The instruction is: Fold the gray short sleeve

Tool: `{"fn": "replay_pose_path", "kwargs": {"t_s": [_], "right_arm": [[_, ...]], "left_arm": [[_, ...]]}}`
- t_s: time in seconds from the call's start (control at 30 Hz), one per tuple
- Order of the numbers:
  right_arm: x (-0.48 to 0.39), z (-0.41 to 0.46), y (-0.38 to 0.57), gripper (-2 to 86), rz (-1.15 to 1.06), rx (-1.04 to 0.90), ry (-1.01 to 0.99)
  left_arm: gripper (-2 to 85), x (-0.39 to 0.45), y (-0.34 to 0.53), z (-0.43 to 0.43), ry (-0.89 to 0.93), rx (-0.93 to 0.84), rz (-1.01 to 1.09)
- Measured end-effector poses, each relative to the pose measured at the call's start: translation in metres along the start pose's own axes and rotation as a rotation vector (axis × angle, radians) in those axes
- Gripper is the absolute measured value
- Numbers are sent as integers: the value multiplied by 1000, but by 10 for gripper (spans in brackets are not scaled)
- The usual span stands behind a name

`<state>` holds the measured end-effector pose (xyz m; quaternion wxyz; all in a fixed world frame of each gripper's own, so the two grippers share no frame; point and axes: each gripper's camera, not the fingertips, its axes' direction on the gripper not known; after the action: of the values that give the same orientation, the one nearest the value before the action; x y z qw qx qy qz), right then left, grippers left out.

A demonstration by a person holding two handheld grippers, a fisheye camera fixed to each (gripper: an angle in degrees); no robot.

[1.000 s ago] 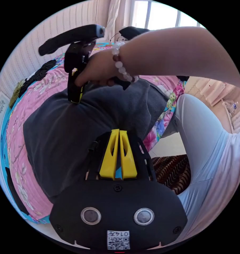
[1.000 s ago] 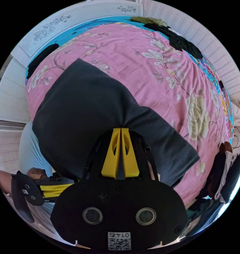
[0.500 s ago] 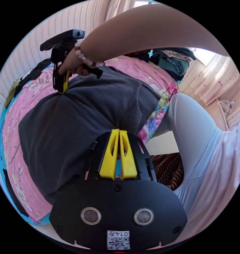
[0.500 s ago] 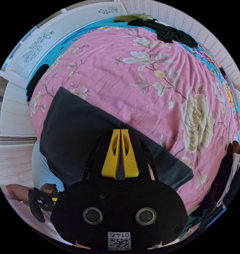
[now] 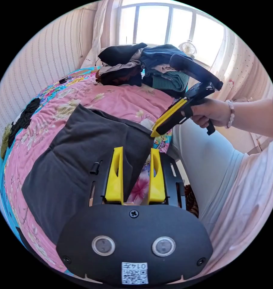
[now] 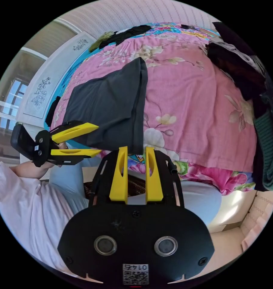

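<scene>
The gray short sleeve (image 5: 82, 156) lies folded on the pink floral bed (image 6: 184, 99) near its edge. Both the left hand-held gripper (image 5: 135, 153) and right hand-held gripper (image 6: 135, 152) hang apart, empty — probably between folds; next comes re-gripping an edge.

Hiding the near corner of the gray shirt (image 5: 82, 156) and a strip of the bed (image 5: 118, 99) in the left gripper view: the left gripper (image 5: 133, 174) mount. Running out past the rim in the right gripper view: the pile of clothes (image 6: 247, 75). Covering the floor (image 6: 229, 240) there: the person's leg (image 6: 199, 198). Too small for reading: the headboard (image 6: 43, 90) pattern.
</scene>
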<state>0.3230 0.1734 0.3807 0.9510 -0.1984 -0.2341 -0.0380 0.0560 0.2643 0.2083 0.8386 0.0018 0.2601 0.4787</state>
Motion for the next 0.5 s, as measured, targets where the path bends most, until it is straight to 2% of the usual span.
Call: {"fn": "replay_pose_path", "kwargs": {"t_s": [0.1, 0.27, 0.4, 0.43, 0.5], "right_arm": [[6, -7, -2, 21, -16, 46, -66], [13, -37, -7, 8, -74, 157, -238], [20, -43, -19, 17, -152, 165, -387], [24, -46, -24, 24, -173, 194, -372], [36, -49, -38, 50, -154, 251, -349]], "left_arm": [[142, 0, -11, 11, -22, -26, 22], [145, 1, -24, 20, -24, -55, 50], [56, -9, -23, 21, -85, -53, -39], [12, -13, -21, 23, -78, -60, -65], [0, -19, -18, 25, -51, -69, -98]]}}
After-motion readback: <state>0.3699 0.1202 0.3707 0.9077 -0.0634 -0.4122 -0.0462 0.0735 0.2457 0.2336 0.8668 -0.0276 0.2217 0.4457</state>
